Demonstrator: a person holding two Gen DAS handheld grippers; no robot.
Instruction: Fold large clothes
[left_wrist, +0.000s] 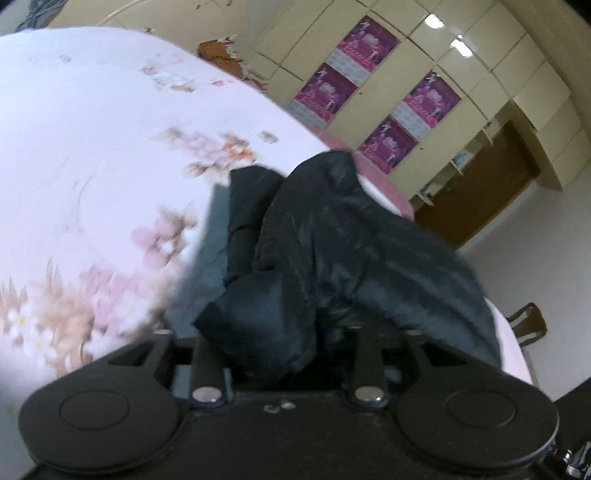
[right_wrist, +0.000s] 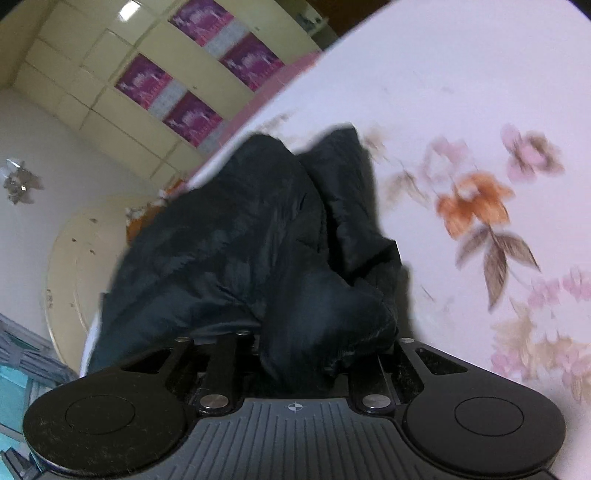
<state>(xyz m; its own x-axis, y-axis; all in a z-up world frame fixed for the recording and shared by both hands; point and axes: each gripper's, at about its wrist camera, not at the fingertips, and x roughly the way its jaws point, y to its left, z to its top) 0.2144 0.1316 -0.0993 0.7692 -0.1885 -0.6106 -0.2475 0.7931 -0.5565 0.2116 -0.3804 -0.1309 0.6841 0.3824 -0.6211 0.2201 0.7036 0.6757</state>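
Black puffy jacket (left_wrist: 332, 258) bunched up over a flowery bedsheet (left_wrist: 92, 147), pinched by both grippers.

Left gripper (left_wrist: 284, 343) and right gripper (right_wrist: 314, 343) both tilt downward, each with dark, slick, quilted fabric crammed between its fingers; fingertips are buried, so can't tell how tight. Jacket runs away from each camera toward the cupboards (left_wrist: 480, 74) with purple posters (left_wrist: 365, 44).

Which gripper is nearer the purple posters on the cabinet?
Cannot tell. The left gripper and right gripper are each bunched in the dark jacket, with the posters far behind both.
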